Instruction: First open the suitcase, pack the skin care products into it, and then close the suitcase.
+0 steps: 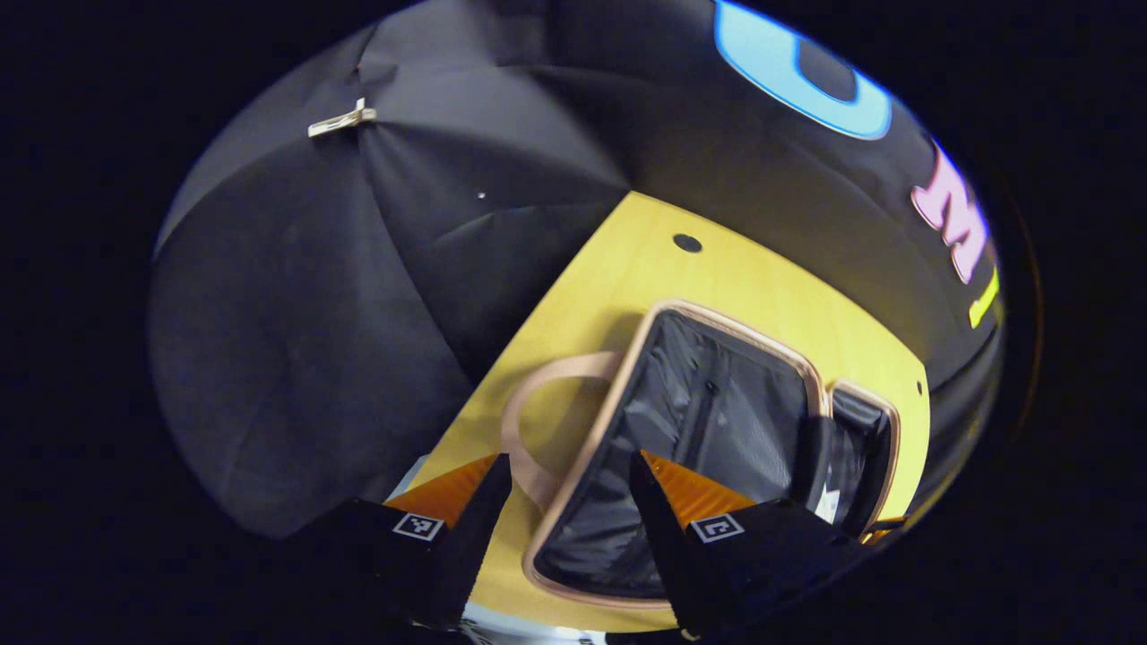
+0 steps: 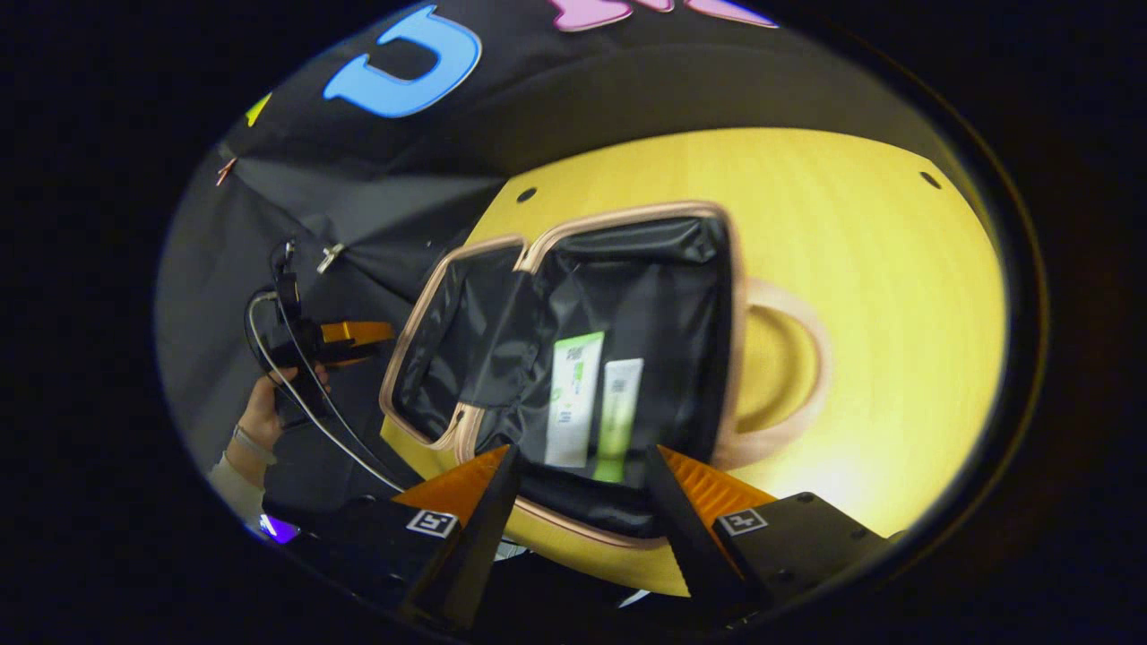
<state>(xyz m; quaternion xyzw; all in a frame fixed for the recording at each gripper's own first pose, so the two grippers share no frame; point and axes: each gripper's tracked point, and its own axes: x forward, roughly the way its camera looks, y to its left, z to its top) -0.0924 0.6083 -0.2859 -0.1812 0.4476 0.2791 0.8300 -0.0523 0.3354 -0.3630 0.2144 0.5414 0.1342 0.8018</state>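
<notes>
black lining shows inside the suitcase (image 2: 573, 358), which lies opened flat at the centre of the right gripper view on the yellow wooden surface (image 2: 860, 269), its looped handle (image 2: 789, 376) to the right of frame. two skin care products, a white-and-green tube (image 2: 573, 399) and a pale green tube (image 2: 618, 417), lie side by side in the larger half, just above the right gripper (image 2: 578, 488), whose fingers stand spread and hold nothing. judged from this, opening is done and packing looks complete or nearly so; closing the lid is left. at the left edge of that view a hand (image 2: 264, 408) holds the left gripper (image 2: 354, 333) raised off the surface, beside the smaller half (image 2: 452, 345). in the left gripper view its fingers (image 1: 488, 502) are released and empty, angled down over the suitcase rim.
</notes>
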